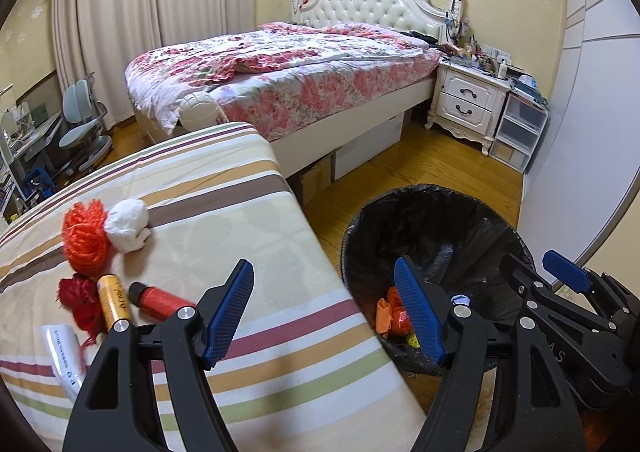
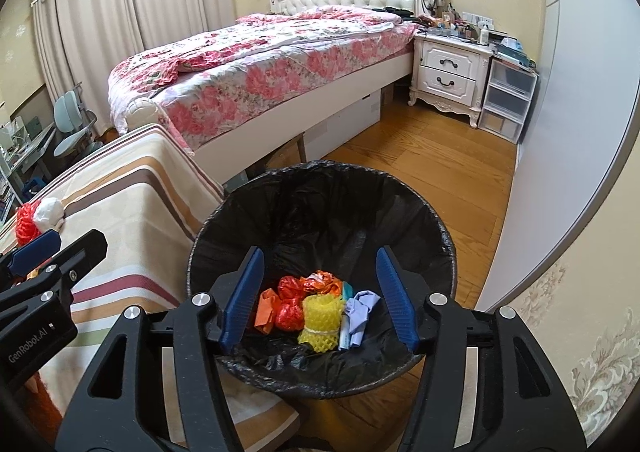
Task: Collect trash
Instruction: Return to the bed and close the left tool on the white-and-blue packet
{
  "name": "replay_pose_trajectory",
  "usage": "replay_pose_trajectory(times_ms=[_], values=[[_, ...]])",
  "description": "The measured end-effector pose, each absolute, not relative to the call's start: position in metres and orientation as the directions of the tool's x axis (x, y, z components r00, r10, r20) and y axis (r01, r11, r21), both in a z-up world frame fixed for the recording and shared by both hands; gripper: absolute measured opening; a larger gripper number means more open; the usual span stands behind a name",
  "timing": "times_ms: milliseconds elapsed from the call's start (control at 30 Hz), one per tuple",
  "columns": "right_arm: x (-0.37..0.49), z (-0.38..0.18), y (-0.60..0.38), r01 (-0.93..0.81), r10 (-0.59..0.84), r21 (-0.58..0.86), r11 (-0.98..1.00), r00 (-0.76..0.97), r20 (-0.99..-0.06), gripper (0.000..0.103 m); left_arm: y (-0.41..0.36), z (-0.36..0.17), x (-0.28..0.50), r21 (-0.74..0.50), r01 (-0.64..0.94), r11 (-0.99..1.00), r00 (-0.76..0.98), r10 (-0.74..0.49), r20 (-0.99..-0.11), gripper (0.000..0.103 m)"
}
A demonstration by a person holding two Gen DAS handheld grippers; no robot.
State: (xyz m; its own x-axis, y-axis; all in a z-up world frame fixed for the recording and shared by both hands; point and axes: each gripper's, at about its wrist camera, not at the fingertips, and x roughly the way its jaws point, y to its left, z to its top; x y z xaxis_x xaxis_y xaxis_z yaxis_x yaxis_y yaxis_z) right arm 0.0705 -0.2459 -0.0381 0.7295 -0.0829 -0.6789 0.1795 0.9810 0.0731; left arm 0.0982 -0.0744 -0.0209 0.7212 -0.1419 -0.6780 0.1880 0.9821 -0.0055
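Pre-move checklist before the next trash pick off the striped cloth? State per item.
1. Left gripper empty, jaws open: ok.
2. Right gripper empty, open above the bin: ok.
3. Dropped pieces inside the bin liner, yellow foam net included: ok.
4. Trash left on the striped cloth: orange yarn, white wad, gold tube: not ok.
5. Items apart for a single grasp: not ok, clustered.
6. Further trash outside view: cannot tell.

Ahead of me stands a bed [image 2: 280,64] under a floral quilt [image 1: 280,64], a white nightstand [image 2: 448,72] beside it, plastic drawers [image 2: 506,100] next along, curtains [image 1: 120,12] behind.
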Motion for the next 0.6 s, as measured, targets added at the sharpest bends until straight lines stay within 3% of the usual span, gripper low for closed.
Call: replay_pose_trajectory(times_ms=[600], values=[[0.045, -0.044, -0.151, -0.016, 0.065, 0.076, 0.997, 0.708, -0.703, 0.058, 0.018, -0.018, 0.049, 0.003, -0.008, 1.0, 0.732, 0.008, -0.682, 0.071]])
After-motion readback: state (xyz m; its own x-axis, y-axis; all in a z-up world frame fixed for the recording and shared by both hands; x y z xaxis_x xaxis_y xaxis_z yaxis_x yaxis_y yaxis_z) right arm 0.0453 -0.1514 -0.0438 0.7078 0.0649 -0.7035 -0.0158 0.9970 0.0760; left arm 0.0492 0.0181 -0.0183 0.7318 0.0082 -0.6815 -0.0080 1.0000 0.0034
